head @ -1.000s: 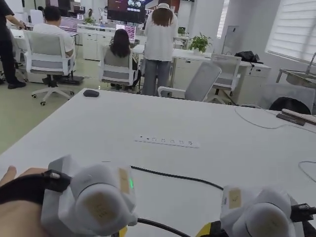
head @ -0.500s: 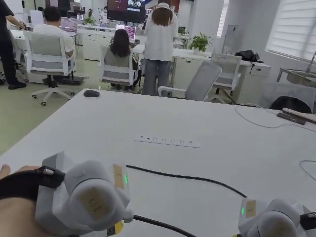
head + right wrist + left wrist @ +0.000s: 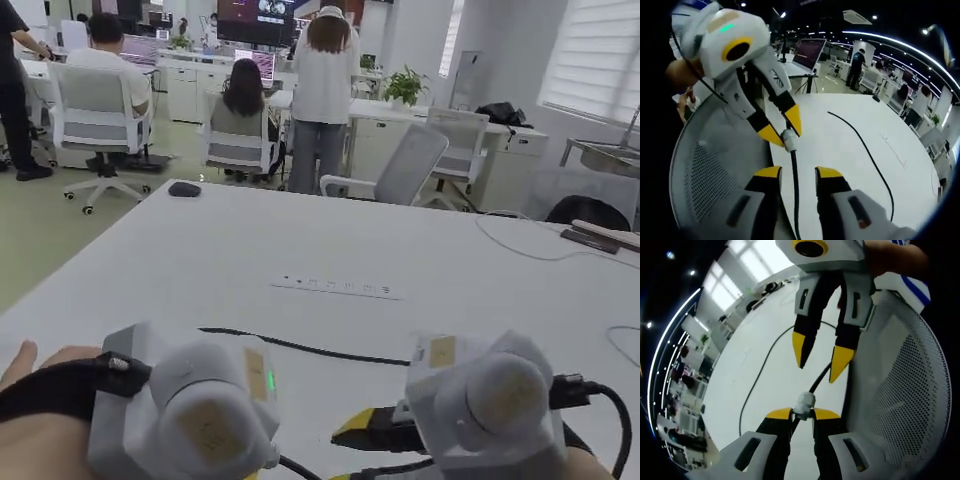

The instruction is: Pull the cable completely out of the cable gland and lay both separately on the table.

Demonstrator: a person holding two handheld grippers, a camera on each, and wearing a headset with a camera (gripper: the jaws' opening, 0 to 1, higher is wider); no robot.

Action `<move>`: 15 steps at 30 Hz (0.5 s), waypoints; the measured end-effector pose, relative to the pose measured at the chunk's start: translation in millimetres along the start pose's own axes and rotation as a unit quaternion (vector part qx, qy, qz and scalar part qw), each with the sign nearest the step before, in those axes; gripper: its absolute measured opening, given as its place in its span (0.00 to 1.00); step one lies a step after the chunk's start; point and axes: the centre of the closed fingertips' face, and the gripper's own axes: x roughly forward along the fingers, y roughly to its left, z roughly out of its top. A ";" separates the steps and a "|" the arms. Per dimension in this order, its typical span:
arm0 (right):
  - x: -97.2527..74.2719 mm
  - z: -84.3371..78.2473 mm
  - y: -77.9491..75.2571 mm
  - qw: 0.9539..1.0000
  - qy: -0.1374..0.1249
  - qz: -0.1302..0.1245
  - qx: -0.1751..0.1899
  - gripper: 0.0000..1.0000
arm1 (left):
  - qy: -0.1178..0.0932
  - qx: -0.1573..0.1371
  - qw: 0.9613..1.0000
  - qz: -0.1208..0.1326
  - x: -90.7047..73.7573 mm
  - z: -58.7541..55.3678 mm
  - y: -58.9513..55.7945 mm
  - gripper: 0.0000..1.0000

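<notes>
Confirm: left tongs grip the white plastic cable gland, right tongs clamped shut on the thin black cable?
No: the right gripper view shows the right tongs open, the thin black cable running through their gap. The left tongs do grip the white plastic cable gland.

A black mouse (image 3: 184,189) lies on the white table (image 3: 450,255), a potted plant (image 3: 405,88) beyond.

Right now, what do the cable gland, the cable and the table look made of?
Cable gland: white, smooth, slightly glossy, so probably moulded plastic.
Cable: black matte jacket that lies in loose curves, so likely rubber or soft PVC; the look leaves open which.
Table: flat white top with a dull sheen and no grain, so probably laminate; the core can't be judged.
</notes>
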 end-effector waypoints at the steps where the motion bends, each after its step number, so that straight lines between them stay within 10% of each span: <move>1: 2.2 1.4 0.7 1.000 0.001 0.000 -0.004 0.25 | -0.001 0.001 1.000 0.000 -0.1 0.6 -0.6 0.16; 15: 5.3 -17.4 1.8 0.999 0.041 0.004 -0.034 0.03 | -0.004 0.005 1.000 -0.003 -1.0 1.7 -0.9 0.16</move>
